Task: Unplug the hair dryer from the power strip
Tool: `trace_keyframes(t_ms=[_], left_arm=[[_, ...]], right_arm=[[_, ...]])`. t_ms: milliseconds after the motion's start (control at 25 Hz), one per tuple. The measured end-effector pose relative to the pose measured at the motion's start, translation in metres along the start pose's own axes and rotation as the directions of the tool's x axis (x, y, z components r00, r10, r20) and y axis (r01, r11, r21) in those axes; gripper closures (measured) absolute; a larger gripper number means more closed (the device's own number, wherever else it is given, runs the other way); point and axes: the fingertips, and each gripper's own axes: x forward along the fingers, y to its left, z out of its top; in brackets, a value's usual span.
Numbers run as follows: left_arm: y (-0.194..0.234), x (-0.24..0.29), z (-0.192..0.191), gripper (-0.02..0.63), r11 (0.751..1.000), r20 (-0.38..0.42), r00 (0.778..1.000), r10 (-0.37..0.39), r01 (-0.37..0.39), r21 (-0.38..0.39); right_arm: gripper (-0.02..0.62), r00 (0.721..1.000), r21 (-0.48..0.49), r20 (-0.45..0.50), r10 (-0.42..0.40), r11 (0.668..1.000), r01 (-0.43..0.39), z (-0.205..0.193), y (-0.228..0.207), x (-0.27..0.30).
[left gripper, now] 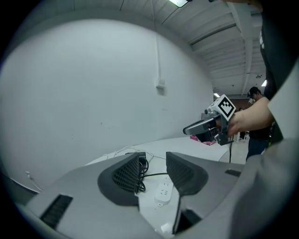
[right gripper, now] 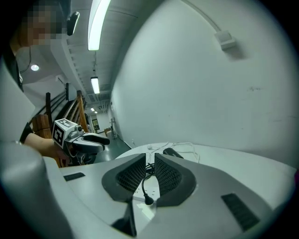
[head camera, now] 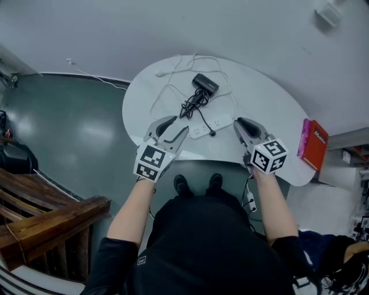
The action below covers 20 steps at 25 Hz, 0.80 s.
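The black hair dryer (head camera: pixel 205 84) lies at the back of the white round table (head camera: pixel 271 98), its black cord (head camera: pixel 190 106) bunched in front of it. The white power strip (head camera: pixel 203 128) lies near the table's front edge. The cord's black plug (head camera: pixel 212 133) rests beside the strip, out of the sockets, and shows as the plug (right gripper: pixel 148 200) below my right jaws. My left gripper (head camera: pixel 176 124) hangs above the strip's left end, open and empty, with the strip (left gripper: pixel 163 191) visible through its gap. My right gripper (head camera: pixel 239 122) hovers at the strip's right, jaws only narrowly apart, nothing between them.
A thin white cable (head camera: pixel 173 69) loops over the back of the table. A red and pink book (head camera: pixel 314 142) lies at the table's right end. Wooden steps (head camera: pixel 52 213) stand at the left on the green floor. A small box (head camera: pixel 327 14) is fixed to the wall.
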Motion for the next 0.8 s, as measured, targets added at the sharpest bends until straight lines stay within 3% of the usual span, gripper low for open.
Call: trace_keyframes(t_ms=[400, 800], left_arm=[[-0.009, 0.004, 0.053, 0.433, 0.994, 0.029, 0.996, 0.087, -0.085, -0.065], [-0.037, 0.001, 0.109, 0.453, 0.986, 0.098, 0.984, 0.147, -0.137, -0.099]], right_arm=[[0.530, 0.989, -0.038, 0.133, 0.057, 0.998, -0.052, 0.063, -0.028, -0.067], [0.543, 0.945, -0.051, 0.305, 0.121, 0.993, -0.110, 0.119, -0.036, -0.126]])
